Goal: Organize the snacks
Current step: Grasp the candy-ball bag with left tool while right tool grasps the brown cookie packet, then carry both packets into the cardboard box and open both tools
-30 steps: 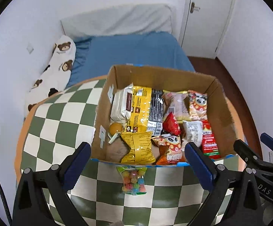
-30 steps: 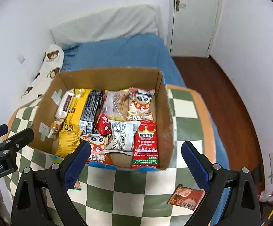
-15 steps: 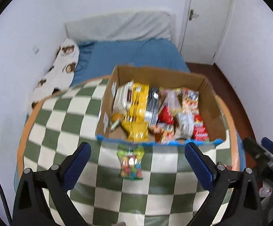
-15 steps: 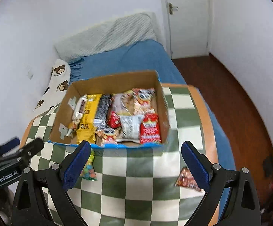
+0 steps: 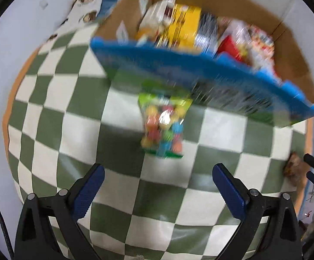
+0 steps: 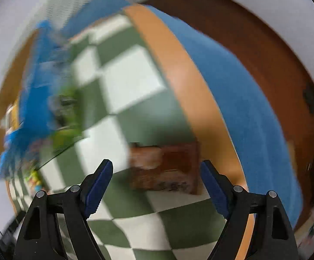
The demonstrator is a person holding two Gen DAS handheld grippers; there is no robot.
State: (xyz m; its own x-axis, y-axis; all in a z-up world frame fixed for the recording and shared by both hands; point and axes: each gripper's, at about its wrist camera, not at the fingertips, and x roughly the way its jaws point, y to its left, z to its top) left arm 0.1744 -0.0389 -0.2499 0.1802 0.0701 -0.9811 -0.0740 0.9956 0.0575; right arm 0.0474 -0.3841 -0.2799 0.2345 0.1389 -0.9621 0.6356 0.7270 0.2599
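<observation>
My right gripper [image 6: 156, 178] is closing, empty, over the brown packet [image 6: 164, 169] at the table's orange edge [image 6: 178, 80], so a skewed pinch could nudge it off; my left gripper [image 5: 156, 187] gapes empty before the candy bag [image 5: 162, 127].

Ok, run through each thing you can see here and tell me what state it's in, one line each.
Cardboard box: open on top, full of snack packets.
Candy bag: sealed, lying flat on the checkered cloth beside the box.
Brown snack packet: lying flat near the table edge, between the right gripper's fingers, not yet pinched.
Left gripper: open, empty, over the cloth.
Right gripper: closing, pads not touching the packet.
</observation>
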